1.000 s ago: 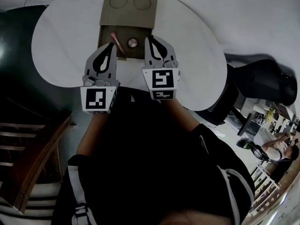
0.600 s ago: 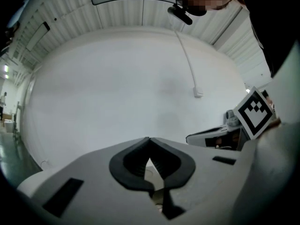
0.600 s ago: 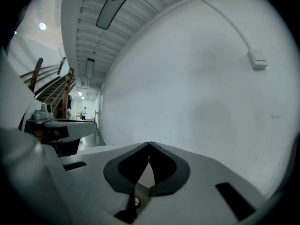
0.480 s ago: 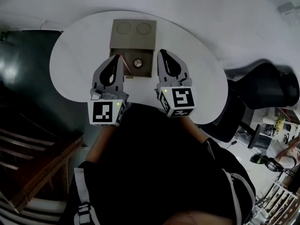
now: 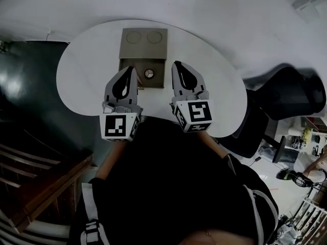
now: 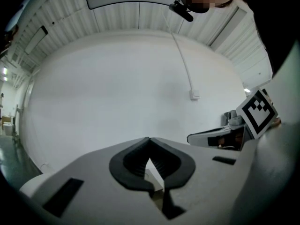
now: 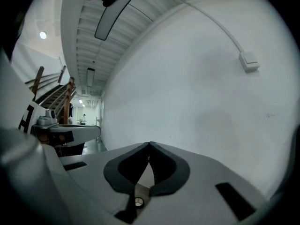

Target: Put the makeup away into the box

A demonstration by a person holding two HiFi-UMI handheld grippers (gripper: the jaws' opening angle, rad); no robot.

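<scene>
Presently, round compact [image 5: 148, 73] inside the box [image 5: 159, 80]: likely light, rigid, slick, best pinched across its rim; left gripper [image 5: 133, 70] and right gripper [image 5: 177, 66], near the box, both clenched empty.

Table [image 5: 84, 80]: was white. Box [image 5: 143, 47] on the table: was dull tan, two circles outlined on its lid; round compact [image 5: 148, 73] within showed pale. Left gripper [image 5: 132, 68] and right gripper [image 5: 176, 64] over the table: were grey with black pads and carried black-and-white square-marker cubes.
</scene>
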